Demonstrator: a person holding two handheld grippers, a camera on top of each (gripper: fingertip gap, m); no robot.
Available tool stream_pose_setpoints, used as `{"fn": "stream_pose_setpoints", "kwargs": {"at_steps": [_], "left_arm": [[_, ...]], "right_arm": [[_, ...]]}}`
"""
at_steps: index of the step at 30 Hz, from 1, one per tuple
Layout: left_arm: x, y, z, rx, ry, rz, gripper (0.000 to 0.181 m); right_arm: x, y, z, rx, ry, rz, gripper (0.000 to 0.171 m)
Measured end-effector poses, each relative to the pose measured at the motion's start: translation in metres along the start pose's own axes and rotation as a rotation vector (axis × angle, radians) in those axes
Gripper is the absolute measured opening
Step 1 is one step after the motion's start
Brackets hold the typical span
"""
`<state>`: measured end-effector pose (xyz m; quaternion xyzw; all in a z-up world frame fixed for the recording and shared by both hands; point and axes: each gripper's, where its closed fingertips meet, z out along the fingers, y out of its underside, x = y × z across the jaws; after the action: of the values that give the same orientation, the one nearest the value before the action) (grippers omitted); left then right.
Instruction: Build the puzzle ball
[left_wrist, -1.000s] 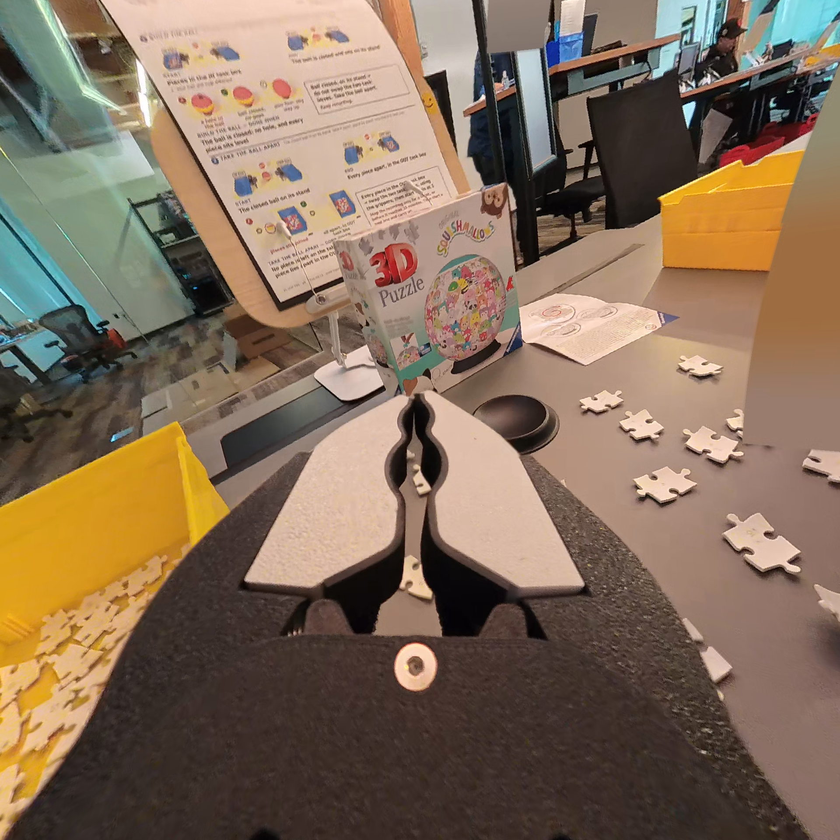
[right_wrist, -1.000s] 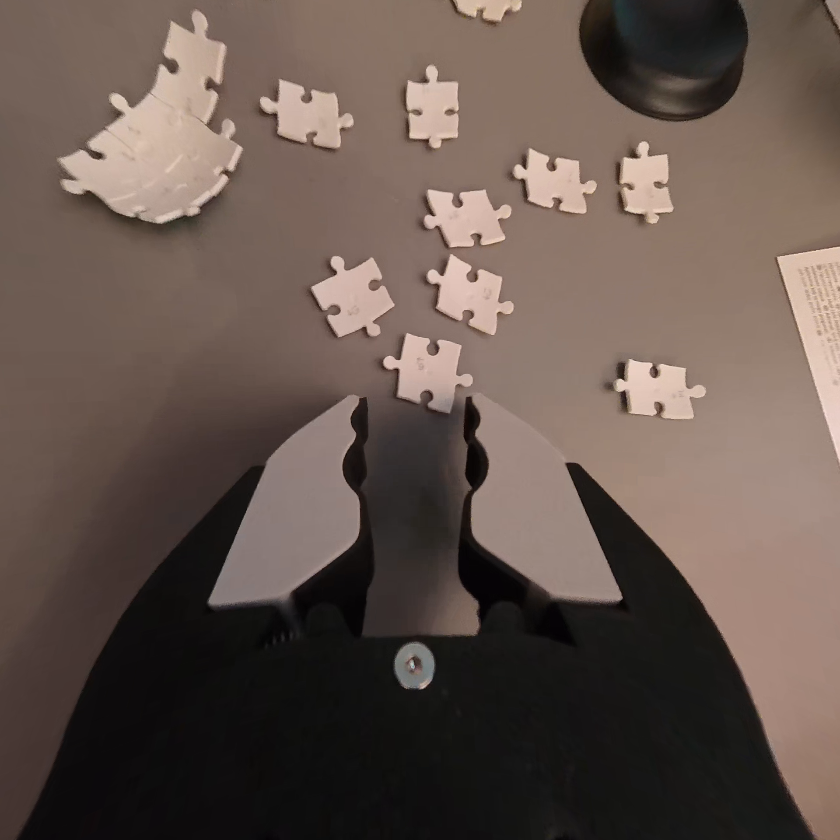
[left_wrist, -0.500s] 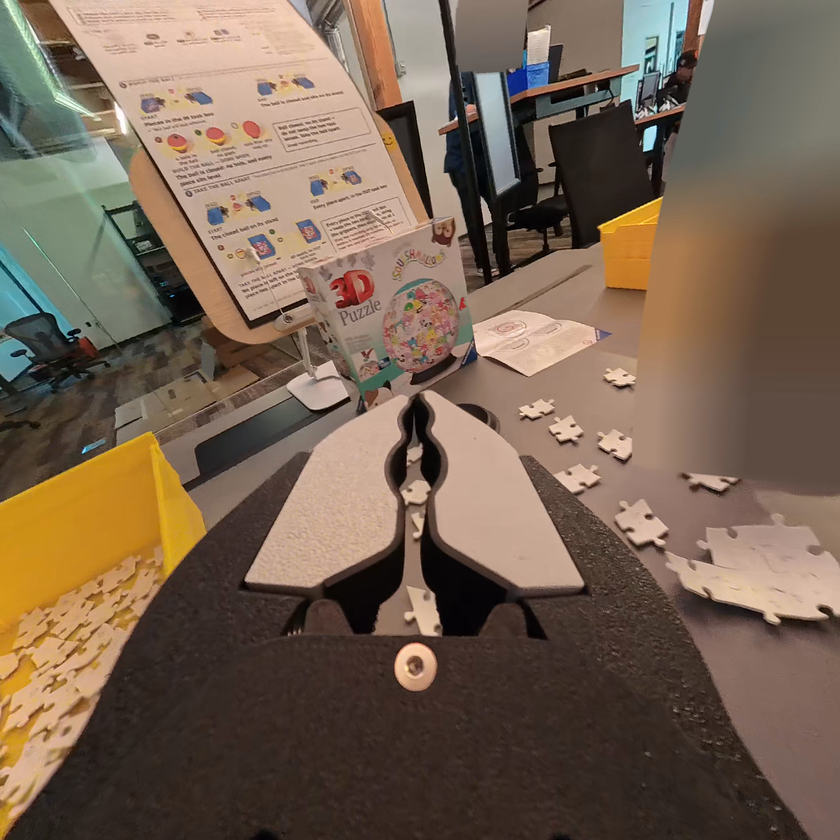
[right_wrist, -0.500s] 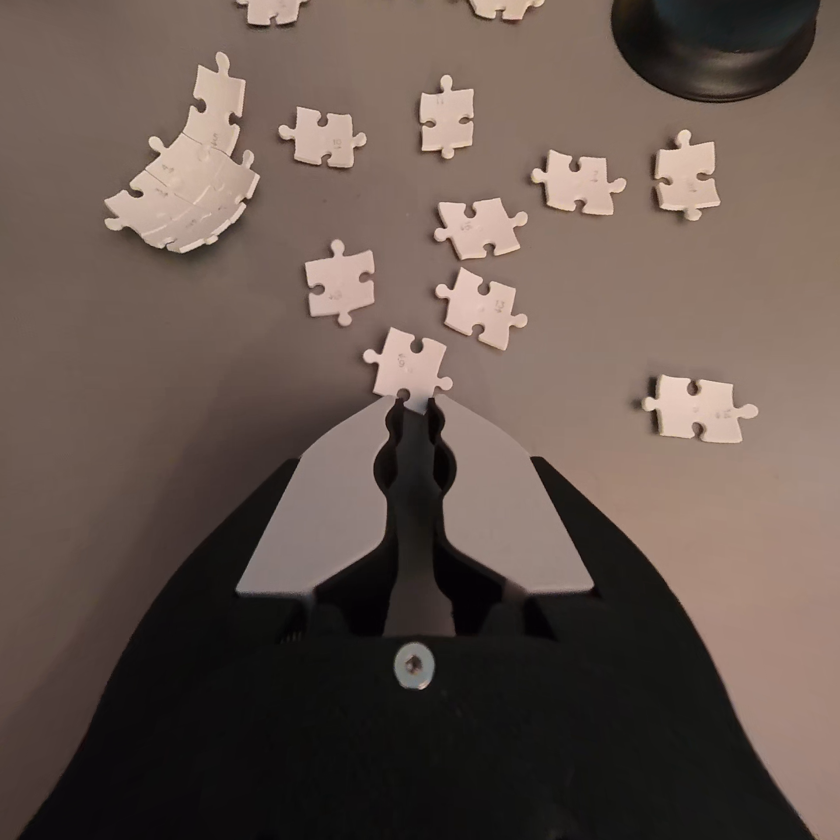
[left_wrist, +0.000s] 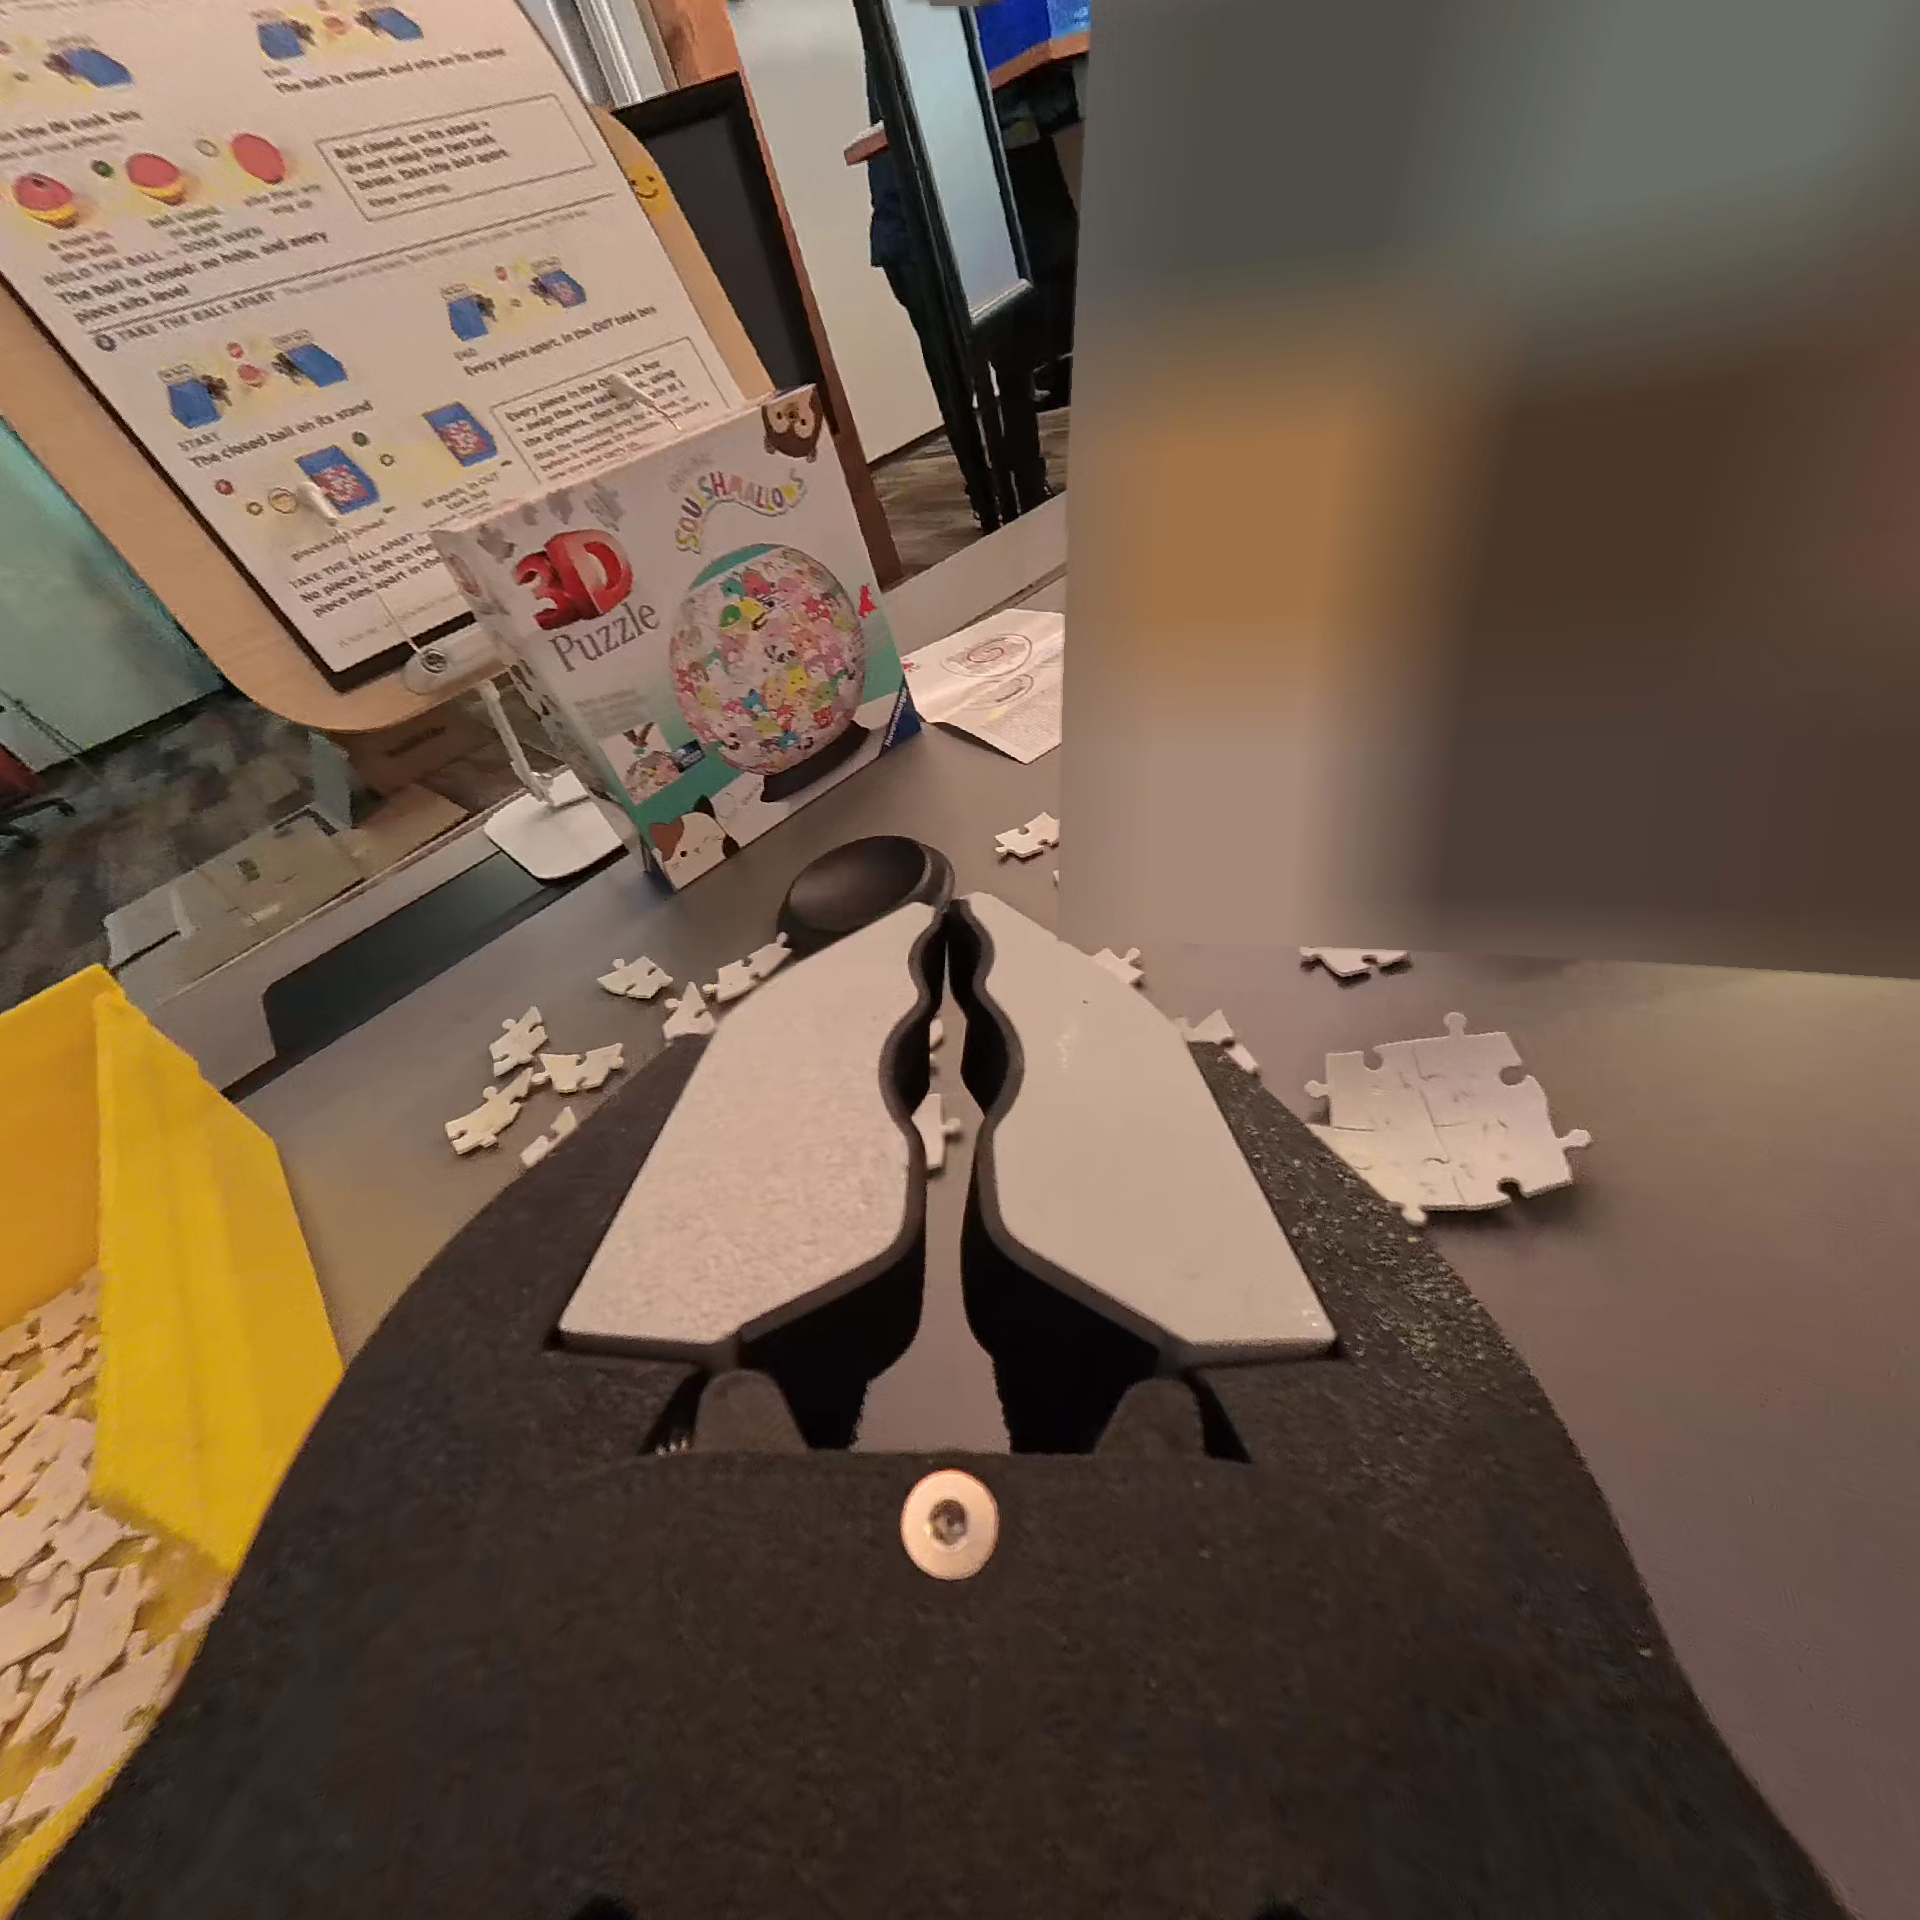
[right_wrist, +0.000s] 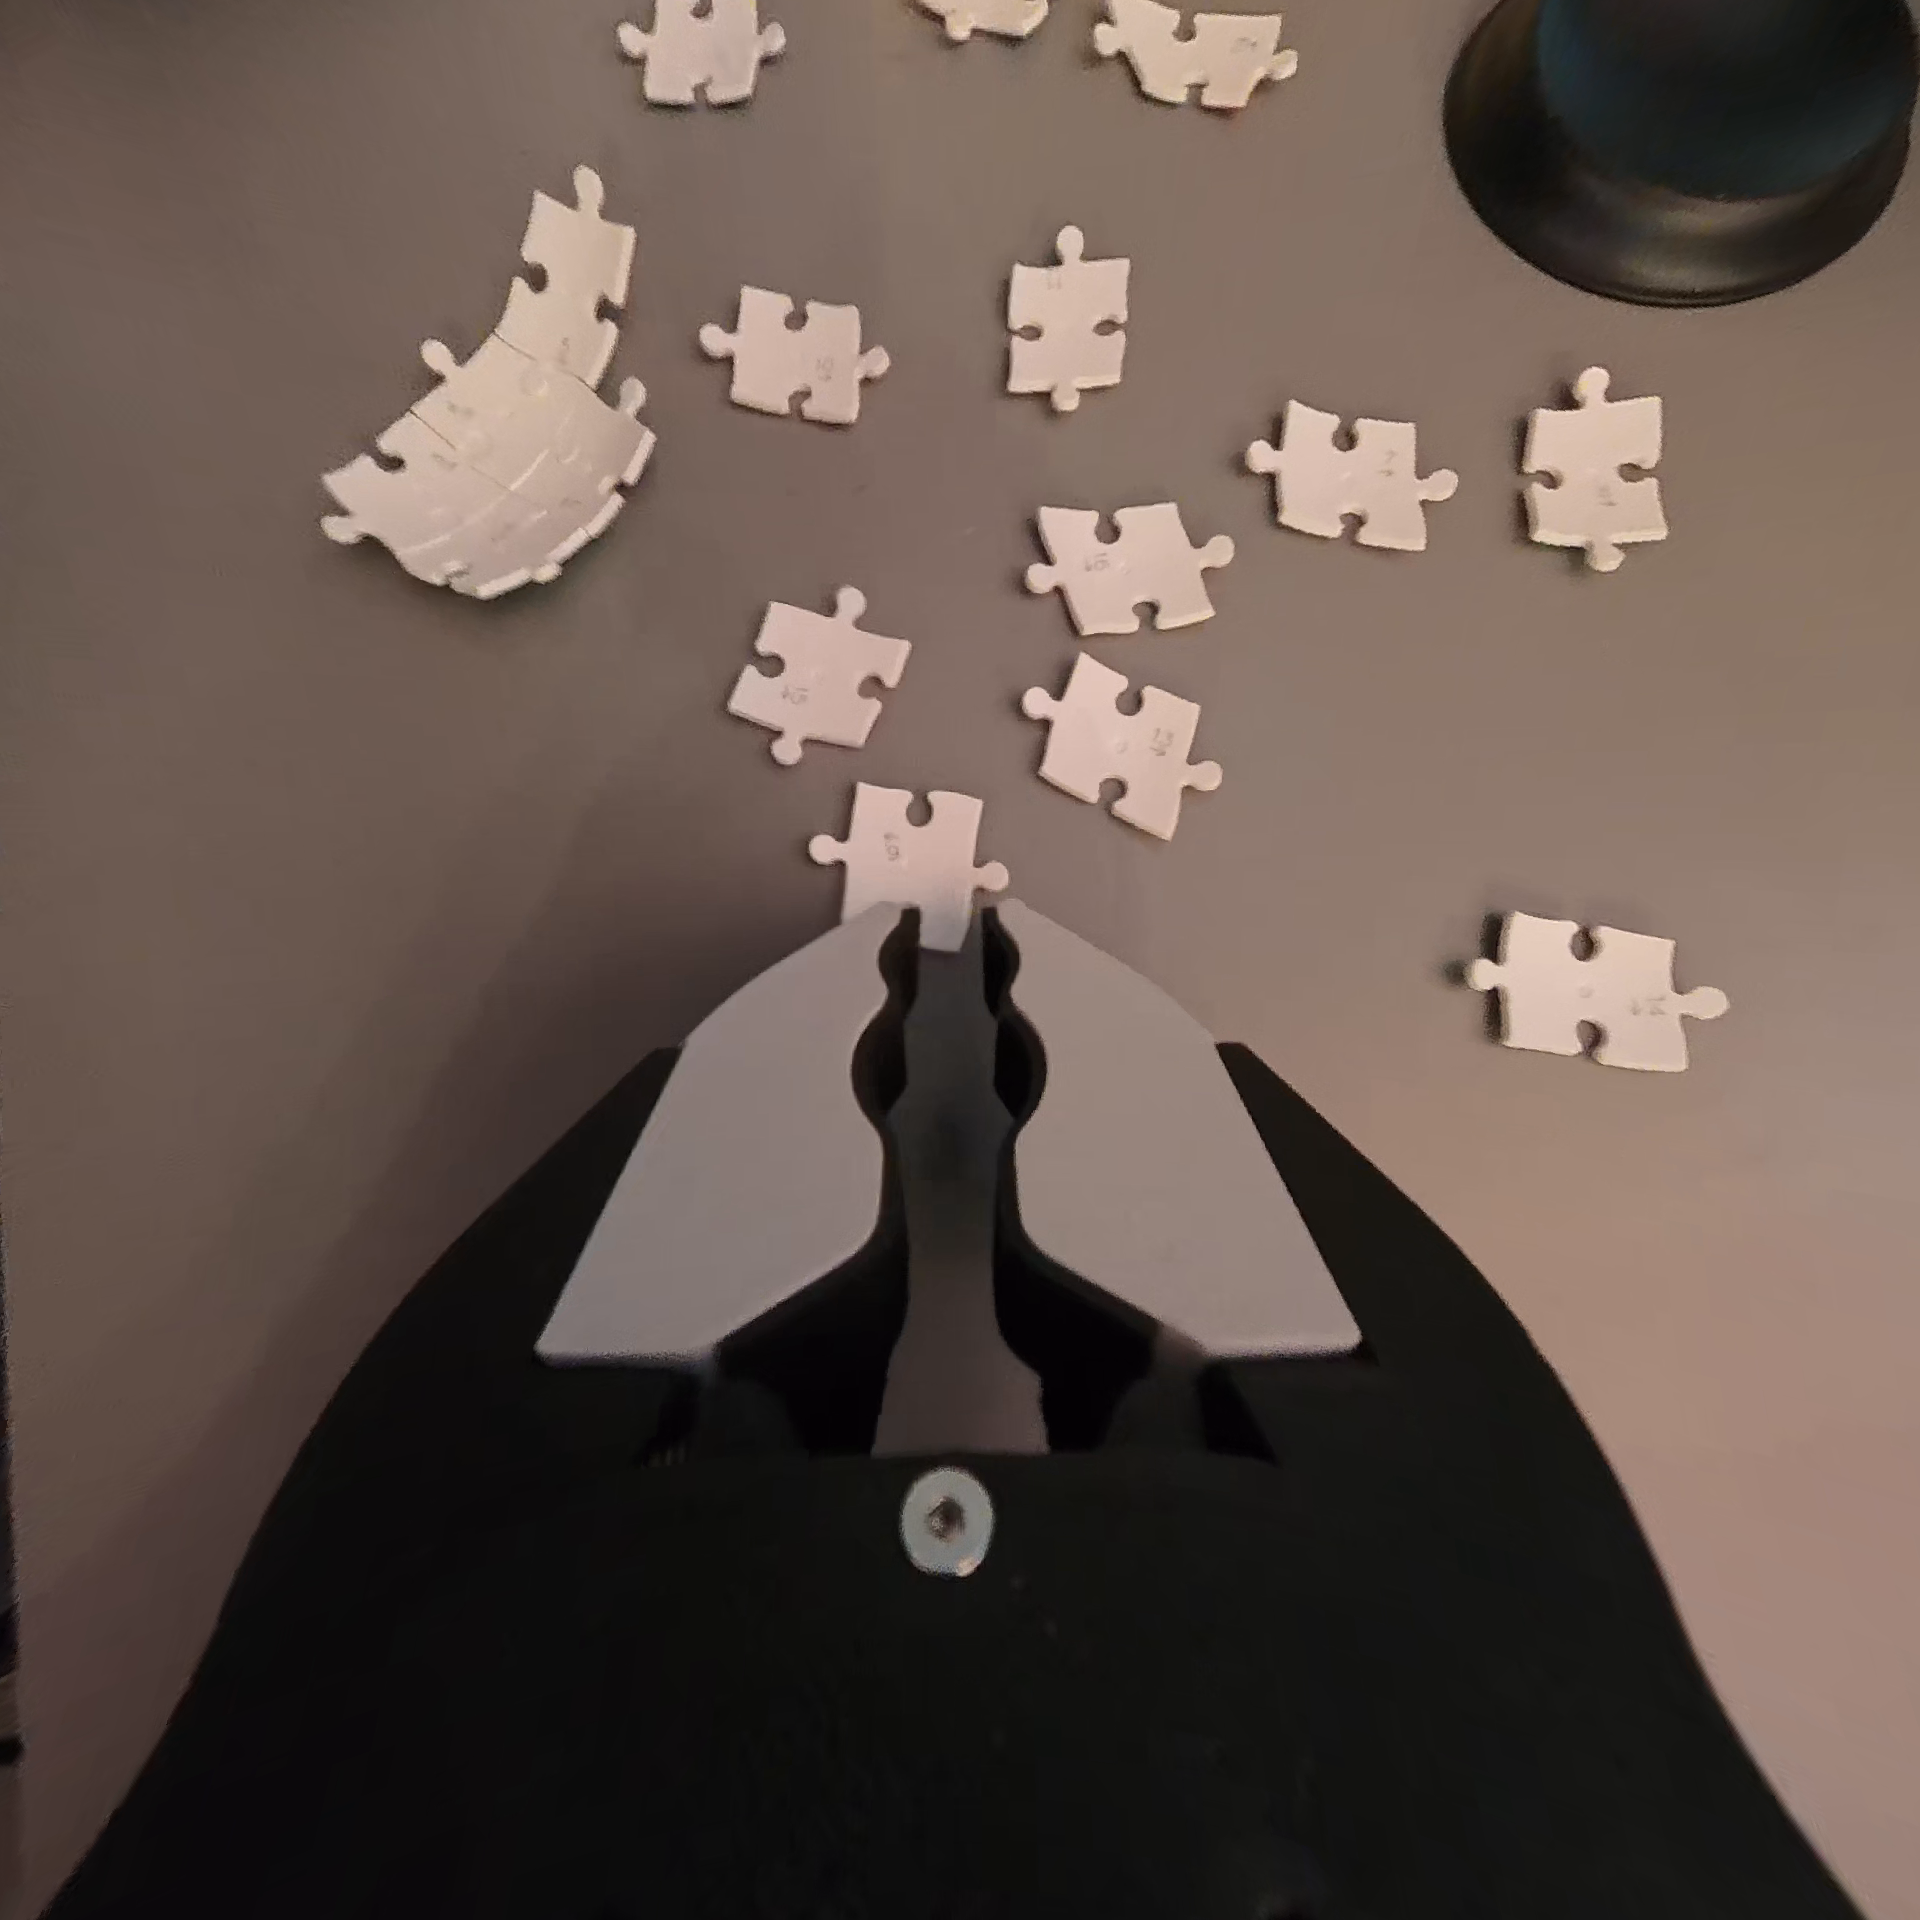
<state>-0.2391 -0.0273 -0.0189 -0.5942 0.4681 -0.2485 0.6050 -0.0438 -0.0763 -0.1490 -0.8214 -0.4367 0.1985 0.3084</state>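
Observation:
My right gripper (right_wrist: 948, 914) points down at the grey table (right_wrist: 260, 831) and is shut on the near edge of a white puzzle piece (right_wrist: 914, 847), whose lower tab sits between the fingertips. Several loose white pieces lie ahead, among them one (right_wrist: 821, 675) just beyond the held one. A curved joined section (right_wrist: 499, 457) lies at the upper left and also shows in the left wrist view (left_wrist: 1444, 1112). My left gripper (left_wrist: 948, 909) is shut with nothing between its fingertips and hovers over the table near the black ball stand (left_wrist: 868, 883).
The puzzle box (left_wrist: 696, 644) and an instruction board (left_wrist: 312, 260) stand behind the stand. A yellow bin (left_wrist: 187, 1195) with several pieces is at the left. A paper leaflet (left_wrist: 997, 675) lies beyond. The black stand also shows in the right wrist view (right_wrist: 1704, 156). Left tips to right tips: about 25 cm.
My right jaws went from wide open to shut on the near piece's edge. My left gripper stayed shut and moved, so the joined section came into its view at the right.

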Motion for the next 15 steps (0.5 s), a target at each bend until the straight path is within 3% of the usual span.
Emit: {"fn": "stream_pose_setpoints", "kwargs": {"at_steps": [5, 11, 15], "left_arm": [[0.015, 0.004, 0.001, -0.032, 0.033, 0.003, 0.000], [0.031, 0.009, 0.010, -0.065, 0.092, -0.003, 0.000], [0.046, 0.017, 0.022, -0.122, 0.158, -0.021, 0.000]], "right_arm": [[-0.008, 0.001, 0.006, -0.001, -0.042, 0.079, 0.040], [-0.007, -0.001, 0.009, -0.030, -0.054, -0.066, 0.010], [-0.008, -0.003, 0.011, -0.036, -0.093, -0.170, 0.009]]}}
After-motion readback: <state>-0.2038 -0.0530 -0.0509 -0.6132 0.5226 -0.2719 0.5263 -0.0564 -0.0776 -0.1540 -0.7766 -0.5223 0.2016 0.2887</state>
